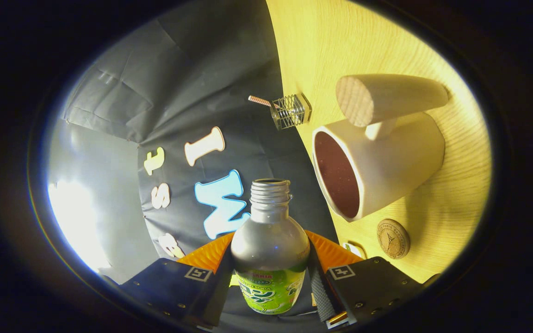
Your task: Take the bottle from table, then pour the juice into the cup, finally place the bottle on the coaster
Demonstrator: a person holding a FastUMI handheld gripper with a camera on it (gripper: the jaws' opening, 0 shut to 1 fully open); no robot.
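I had the jaws clenched on the bottle (270,252), cap off, view rolled sideways. Cup (377,166) stood on the desk (451,203) just beyond its neck, coaster (393,238) beside the cup.

The bottle (270,240) looks like smooth, satin metal with a glossy printed label. The cup (387,171) is matt ceramic with a raw, grainy wooden handle. The table (451,194) shows smooth wood grain. A wire-mesh cage (289,111) is metal. The coaster (393,238) looks wooden.
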